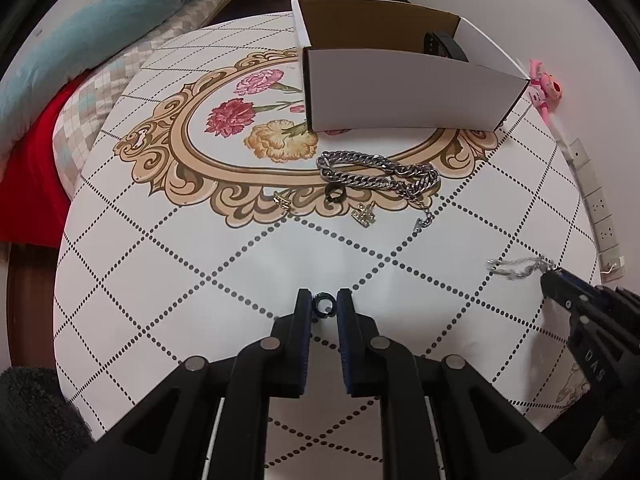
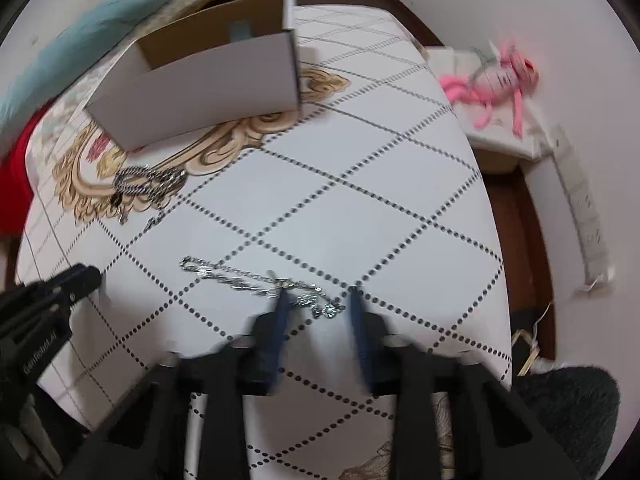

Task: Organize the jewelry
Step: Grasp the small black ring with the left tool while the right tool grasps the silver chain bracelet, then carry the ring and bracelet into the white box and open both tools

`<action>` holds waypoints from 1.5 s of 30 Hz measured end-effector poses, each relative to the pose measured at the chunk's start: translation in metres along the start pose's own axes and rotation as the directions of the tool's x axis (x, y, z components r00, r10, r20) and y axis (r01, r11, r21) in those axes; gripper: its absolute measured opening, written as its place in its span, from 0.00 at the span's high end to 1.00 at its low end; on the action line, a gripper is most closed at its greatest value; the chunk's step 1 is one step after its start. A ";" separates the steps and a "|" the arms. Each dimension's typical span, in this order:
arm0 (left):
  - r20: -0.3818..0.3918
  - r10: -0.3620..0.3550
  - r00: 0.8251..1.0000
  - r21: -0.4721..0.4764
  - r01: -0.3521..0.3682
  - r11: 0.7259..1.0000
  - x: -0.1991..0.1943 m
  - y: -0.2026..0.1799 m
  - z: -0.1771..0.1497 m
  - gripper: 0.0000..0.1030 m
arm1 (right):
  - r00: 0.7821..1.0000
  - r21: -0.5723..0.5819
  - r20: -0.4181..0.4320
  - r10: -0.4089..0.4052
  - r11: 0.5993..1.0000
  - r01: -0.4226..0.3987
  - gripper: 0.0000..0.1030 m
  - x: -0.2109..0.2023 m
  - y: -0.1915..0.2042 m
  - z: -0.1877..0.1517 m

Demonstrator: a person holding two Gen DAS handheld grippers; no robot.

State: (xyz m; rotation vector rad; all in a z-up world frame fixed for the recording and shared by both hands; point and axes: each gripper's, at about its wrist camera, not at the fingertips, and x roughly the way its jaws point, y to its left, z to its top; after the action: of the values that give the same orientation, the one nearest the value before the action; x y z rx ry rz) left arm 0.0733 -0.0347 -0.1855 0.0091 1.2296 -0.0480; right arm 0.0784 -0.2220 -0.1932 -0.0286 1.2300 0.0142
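A: Where's the jewelry rn?

B: Small black ring (image 1: pixel 323 304) sits between my left gripper (image 1: pixel 324 307) tips, jaws narrow around it; can't tell if they're pinching it. Thin silver chain (image 2: pixel 256 282) lies on the table (image 2: pixel 400 208), one end between my right gripper (image 2: pixel 318 306) fingers, jaws wide, not closed on it.

A: And the rest?

B: Chunky chain (image 1: pixel 380 174) coiled mid-table, just in front of the box (image 1: pixel 400 92). Near it: another black ring (image 1: pixel 333 193) and two gold pieces (image 1: pixel 364 215) w/ stones. Dark band (image 1: pixel 446 46) inside the box.

A: Beyond that?

B: Pink toy (image 2: pixel 496 80) off the table's right edge, power strip (image 1: pixel 596 208) on the wall, bedding (image 1: pixel 100 28) to the left.
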 end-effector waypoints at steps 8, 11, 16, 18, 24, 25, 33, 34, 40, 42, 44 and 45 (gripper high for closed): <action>0.034 -0.026 0.999 -0.004 0.026 1.000 -0.021 0.001 0.006 0.90 | 0.991 0.107 0.066 0.117 0.987 -0.123 0.94 -0.024 -0.009 0.000; 0.059 -0.046 0.997 -0.005 0.047 0.999 -0.036 0.000 0.015 0.90 | 0.981 0.117 0.111 0.159 0.978 -0.171 0.94 -0.045 -0.009 0.006; 0.096 -0.113 0.989 -0.018 0.116 0.993 -0.062 -0.001 0.037 0.90 | 0.960 0.099 0.191 0.204 0.969 -0.225 0.95 -0.081 -0.010 0.026; 0.118 -0.141 0.983 -0.015 0.144 0.989 -0.074 -0.004 0.051 0.90 | 0.952 0.083 0.220 0.215 0.968 -0.238 0.95 -0.095 -0.009 0.037; 0.169 -0.195 0.966 0.003 0.197 0.980 -0.097 -0.006 0.108 0.90 | 0.915 0.041 0.311 0.258 0.958 -0.285 0.95 -0.130 -0.009 0.090; 0.173 -0.198 0.965 0.006 0.200 0.980 -0.097 -0.006 0.120 0.90 | 0.910 0.034 0.322 0.263 0.957 -0.288 0.95 -0.132 -0.009 0.101; 0.107 -0.174 0.979 0.017 0.173 0.985 -0.061 0.005 0.196 0.90 | 0.918 -0.002 0.298 0.263 0.962 -0.274 0.95 -0.099 0.000 0.196; 0.094 -0.171 0.981 0.012 0.171 0.985 -0.054 0.008 0.202 0.90 | 0.922 -0.001 0.287 0.259 0.963 -0.271 0.95 -0.092 0.002 0.204; 0.014 -0.192 0.981 -0.006 0.192 0.981 -0.019 0.011 0.226 0.90 | 0.945 -0.015 0.197 0.261 0.964 -0.264 0.95 -0.047 0.007 0.237; -0.030 -0.208 0.978 -0.019 0.208 0.978 -0.007 0.011 0.230 0.90 | 0.949 -0.026 0.167 0.266 0.964 -0.265 0.95 -0.035 0.011 0.243; -0.061 -0.212 0.975 -0.041 0.210 0.977 0.000 0.013 0.232 0.90 | 0.953 -0.037 0.142 0.268 0.964 -0.265 0.95 -0.026 0.015 0.249; -0.078 -0.222 0.972 -0.064 0.217 0.974 0.004 0.015 0.232 0.90 | 0.954 -0.043 0.134 0.268 0.963 -0.265 0.95 -0.024 0.016 0.251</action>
State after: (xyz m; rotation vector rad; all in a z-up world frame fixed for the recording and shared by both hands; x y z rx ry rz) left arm 0.2941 -0.0272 -0.1117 -0.1752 1.3122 -0.2085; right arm 0.3065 -0.1983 -0.0872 0.1158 1.0868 0.2629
